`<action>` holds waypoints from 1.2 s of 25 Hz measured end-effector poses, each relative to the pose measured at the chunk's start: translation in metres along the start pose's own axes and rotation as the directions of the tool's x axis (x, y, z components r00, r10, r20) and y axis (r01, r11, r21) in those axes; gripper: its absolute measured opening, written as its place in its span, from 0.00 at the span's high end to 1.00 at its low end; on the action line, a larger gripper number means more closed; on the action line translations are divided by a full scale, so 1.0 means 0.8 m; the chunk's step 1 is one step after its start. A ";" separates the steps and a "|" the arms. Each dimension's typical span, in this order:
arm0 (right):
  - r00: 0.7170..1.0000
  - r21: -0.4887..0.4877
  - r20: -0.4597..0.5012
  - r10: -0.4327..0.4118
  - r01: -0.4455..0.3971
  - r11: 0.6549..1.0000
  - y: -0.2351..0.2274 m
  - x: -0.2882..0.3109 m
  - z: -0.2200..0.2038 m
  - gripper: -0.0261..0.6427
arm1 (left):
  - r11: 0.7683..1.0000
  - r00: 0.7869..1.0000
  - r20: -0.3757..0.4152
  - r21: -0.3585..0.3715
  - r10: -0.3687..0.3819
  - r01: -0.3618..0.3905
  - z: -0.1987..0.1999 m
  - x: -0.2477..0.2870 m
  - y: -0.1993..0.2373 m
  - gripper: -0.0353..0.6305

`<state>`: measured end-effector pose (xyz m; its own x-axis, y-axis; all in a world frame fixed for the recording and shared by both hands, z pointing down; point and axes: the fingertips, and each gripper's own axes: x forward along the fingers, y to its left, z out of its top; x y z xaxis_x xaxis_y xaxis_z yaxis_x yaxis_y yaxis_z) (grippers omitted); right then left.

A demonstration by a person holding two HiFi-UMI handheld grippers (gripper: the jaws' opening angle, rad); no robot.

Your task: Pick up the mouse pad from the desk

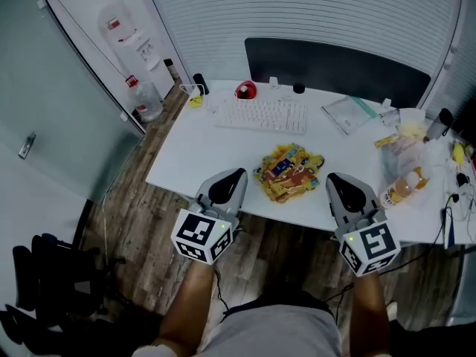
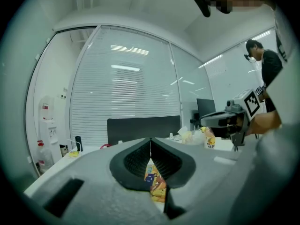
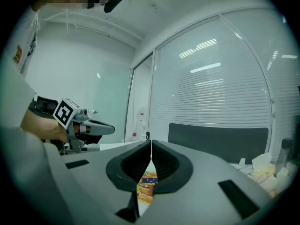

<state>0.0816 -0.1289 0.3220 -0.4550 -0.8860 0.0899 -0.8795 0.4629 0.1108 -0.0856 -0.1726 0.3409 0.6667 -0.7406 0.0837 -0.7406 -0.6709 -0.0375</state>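
The mouse pad [image 1: 288,171], an irregular flat piece printed in yellow, orange and blue, lies near the front edge of the white desk [image 1: 193,151]. My left gripper [image 1: 230,175] is shut and empty at the desk's near edge, just left of the pad. To the pad's right, my right gripper [image 1: 341,178] is shut and empty too. In the left gripper view a strip of the pad [image 2: 154,182] shows below the shut left gripper [image 2: 150,144], with the right gripper [image 2: 220,121] off to the right. The right gripper view shows the pad [image 3: 146,184] under the right gripper [image 3: 151,146], and the left gripper [image 3: 101,128].
A white keyboard [image 1: 262,115] and a red object [image 1: 245,90] lie behind the pad, before a dark panel [image 1: 335,69]. A clear packet [image 1: 349,114], plastic bags and a bottle [image 1: 405,177] crowd the desk's right side. A water dispenser [image 1: 130,39] stands at the far left.
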 end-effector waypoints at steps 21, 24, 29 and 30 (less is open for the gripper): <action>0.973 0.026 -0.206 0.102 -0.099 0.995 -0.080 0.089 -0.099 0.94 | 0.988 0.963 -0.263 -0.122 0.064 -0.099 -0.110 0.091 0.027 0.88; 0.964 0.032 -0.242 0.107 -0.103 0.994 -0.082 0.098 -0.114 0.94 | 0.986 0.953 -0.301 -0.141 0.046 -0.092 -0.124 0.096 0.031 0.74; 0.945 0.042 -0.309 0.105 -0.096 0.994 -0.085 0.113 -0.142 0.89 | 0.984 0.930 -0.366 -0.168 -0.008 -0.058 -0.151 0.108 0.034 0.64; 0.939 0.047 -0.325 0.108 -0.098 0.994 -0.085 0.116 -0.148 0.83 | 0.983 0.924 -0.382 -0.175 -0.020 -0.051 -0.157 0.110 0.034 0.62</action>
<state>0.1158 -0.2391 0.4403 -0.4770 -0.7729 0.4184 -0.8363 0.5456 0.0545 -0.0579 -0.2515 0.4722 0.5986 -0.6570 0.4583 -0.7770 -0.6154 0.1327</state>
